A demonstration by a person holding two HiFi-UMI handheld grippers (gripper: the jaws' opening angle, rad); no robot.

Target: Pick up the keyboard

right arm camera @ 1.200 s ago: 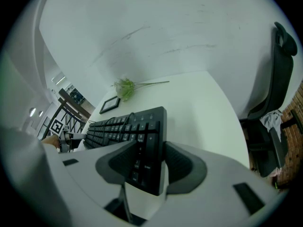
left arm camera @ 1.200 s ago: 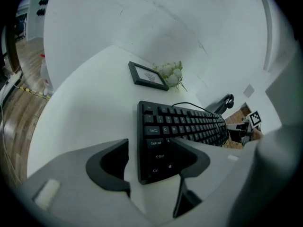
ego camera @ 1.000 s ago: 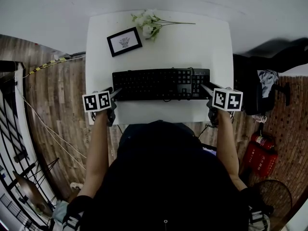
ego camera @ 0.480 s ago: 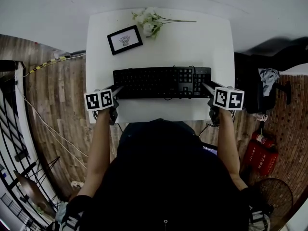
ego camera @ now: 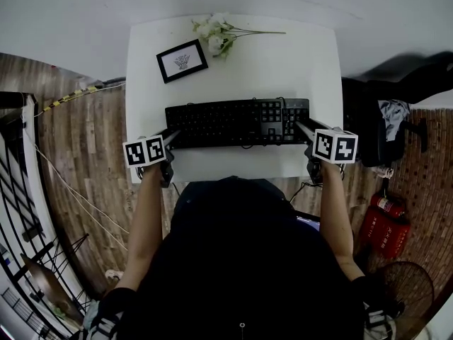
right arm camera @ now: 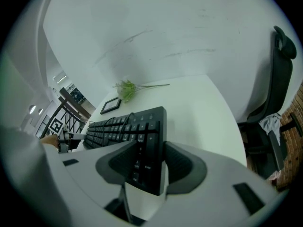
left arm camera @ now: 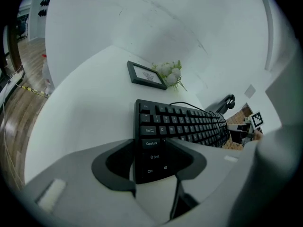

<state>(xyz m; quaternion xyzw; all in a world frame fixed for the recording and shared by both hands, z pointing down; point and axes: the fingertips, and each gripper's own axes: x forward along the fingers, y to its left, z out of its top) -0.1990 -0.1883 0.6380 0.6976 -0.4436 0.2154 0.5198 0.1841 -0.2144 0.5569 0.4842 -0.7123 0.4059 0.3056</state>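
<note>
Black keyboard [ego camera: 237, 122], long, flat, with number pad

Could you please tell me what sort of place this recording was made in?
Probably an office or study corner: a white desk with a black keyboard, a framed picture and flowers on it, an office chair beside it, and wood flooring.

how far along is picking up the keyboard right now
Done: each end of the keyboard sits inside a gripper, and the right gripper looks clamped on its end. In hand: the left gripper is closing its jaws round the left end, a gap showing at one pad. Left: the lift; the keyboard lies flat on the table.
</note>
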